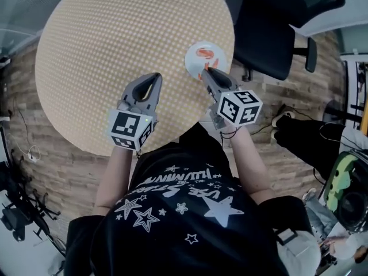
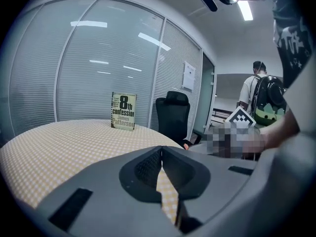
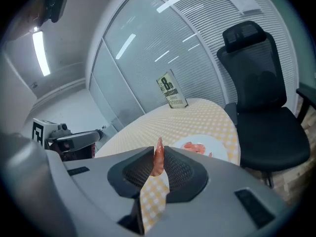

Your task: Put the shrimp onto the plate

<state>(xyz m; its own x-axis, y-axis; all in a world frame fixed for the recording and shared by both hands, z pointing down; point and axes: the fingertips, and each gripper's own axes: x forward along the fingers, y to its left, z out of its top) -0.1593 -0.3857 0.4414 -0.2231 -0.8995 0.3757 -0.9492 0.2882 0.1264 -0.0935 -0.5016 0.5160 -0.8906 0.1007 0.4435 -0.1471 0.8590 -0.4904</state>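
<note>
Jaws of right gripper (image 3: 157,151) pinch shrimp (image 3: 158,163) beside the plate (image 3: 220,144).

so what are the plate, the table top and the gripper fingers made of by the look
Plate: white, smooth, faintly glossy, so ceramic or melamine; cannot tell which.
Table top: matt yellow-and-white checked surface, likely cloth or vinyl.
Right gripper fingers, closed on the shrimp: grey matt moulded plastic, with dark dimpled pads that look like rubber.
</note>
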